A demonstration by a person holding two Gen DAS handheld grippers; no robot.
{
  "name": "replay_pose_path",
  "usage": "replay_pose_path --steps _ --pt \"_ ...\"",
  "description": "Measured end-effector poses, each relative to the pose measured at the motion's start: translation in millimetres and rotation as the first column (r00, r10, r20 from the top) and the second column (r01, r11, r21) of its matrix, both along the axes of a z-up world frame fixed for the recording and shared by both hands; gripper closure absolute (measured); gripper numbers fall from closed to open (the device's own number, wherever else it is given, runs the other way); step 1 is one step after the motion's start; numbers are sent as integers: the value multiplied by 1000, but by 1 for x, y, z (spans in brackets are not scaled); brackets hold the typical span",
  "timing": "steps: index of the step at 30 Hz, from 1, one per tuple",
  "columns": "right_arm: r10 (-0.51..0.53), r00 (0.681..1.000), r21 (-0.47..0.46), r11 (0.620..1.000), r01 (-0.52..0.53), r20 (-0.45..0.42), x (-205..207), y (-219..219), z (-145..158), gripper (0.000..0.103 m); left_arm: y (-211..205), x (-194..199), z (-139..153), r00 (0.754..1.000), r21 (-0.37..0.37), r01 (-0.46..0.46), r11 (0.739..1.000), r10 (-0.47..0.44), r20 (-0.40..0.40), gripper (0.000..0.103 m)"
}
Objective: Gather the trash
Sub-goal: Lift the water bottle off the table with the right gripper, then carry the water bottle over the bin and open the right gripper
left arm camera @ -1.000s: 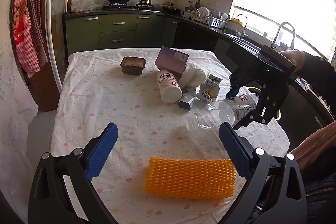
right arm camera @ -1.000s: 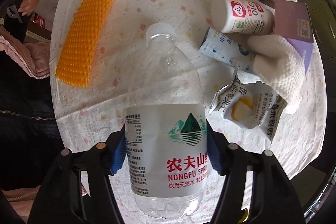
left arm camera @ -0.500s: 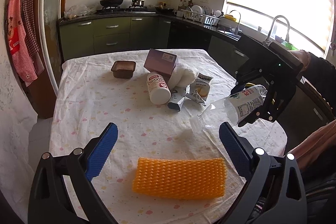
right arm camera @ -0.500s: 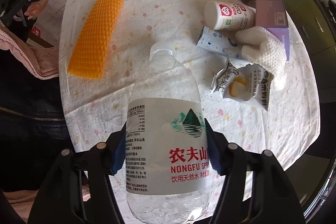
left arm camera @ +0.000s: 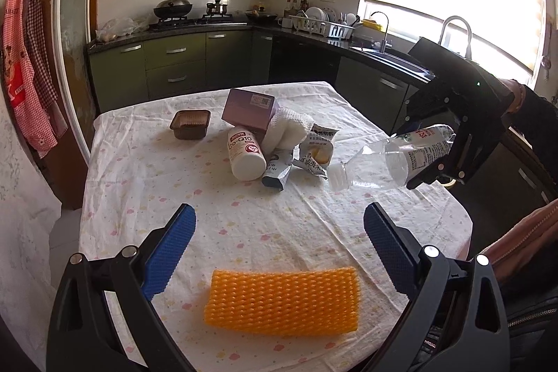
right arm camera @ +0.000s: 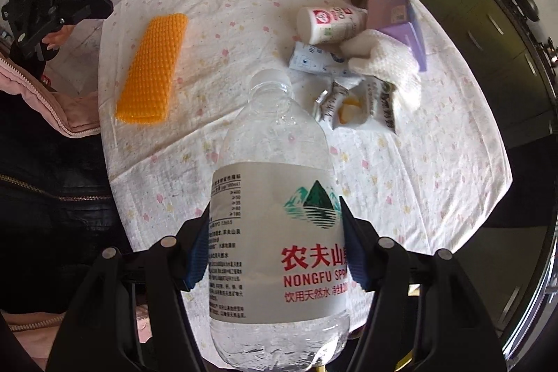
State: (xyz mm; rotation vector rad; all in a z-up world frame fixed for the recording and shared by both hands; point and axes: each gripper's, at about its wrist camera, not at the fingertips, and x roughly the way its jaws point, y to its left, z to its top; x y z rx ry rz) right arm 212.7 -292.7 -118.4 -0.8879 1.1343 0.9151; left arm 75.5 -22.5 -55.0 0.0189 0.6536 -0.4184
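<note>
We see the right gripper (right arm camera: 275, 253) pinching an empty Nongfu Spring water bottle (right arm camera: 279, 215) (cap tilted downward) above the table (left arm camera: 244, 218). Our left gripper (left arm camera: 279, 250) hangs with jaws spread over the orange foam net (left arm camera: 282, 300), gripping nothing.

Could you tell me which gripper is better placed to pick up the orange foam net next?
Left. The left gripper is open and empty right over the orange foam net, while the right gripper is clamped on the water bottle.
</note>
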Motion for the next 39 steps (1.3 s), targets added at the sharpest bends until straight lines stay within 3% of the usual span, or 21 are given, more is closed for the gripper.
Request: replay_pose_path --steps 4,7,12,16,19,23,26,31,36,39 --pt "-150 988 12 989 149 28 13 -47 3 42 -8 0 1 1000 2 27 1000 -27 5 7" --pt "-295 954 30 955 294 56 24 -96 8 42 -15 2 2 999 9 47 999 -47 5 7" --pt "-540 835 -3 839 543 106 43 -182 -2 42 -31 5 2 997 17 83 996 -83 5 7" --pt "-660 744 -22 746 666 104 56 -231 -20 42 -41 6 2 994 27 107 994 -108 6 7" --pt "-706 702 -40 702 711 93 65 -252 -38 42 -46 5 3 993 42 115 992 -116 4 7" --pt "-728 682 -74 678 731 71 78 -263 -63 42 -49 5 4 993 56 115 992 -115 2 7" --pt "-752 654 -46 653 756 84 90 -270 -71 41 -49 5 4 994 61 112 992 -113 0 7" --pt "-812 568 58 579 814 133 101 -286 -58 28 -49 7 1 994 68 113 991 -112 -13 7" --pt "-836 533 157 548 822 129 77 -279 -33 28 -51 7 -2 993 70 119 990 -118 -22 7" --pt "-841 531 209 540 815 105 53 -262 -25 27 -51 6 -6 993 83 118 990 -116 -34 7"
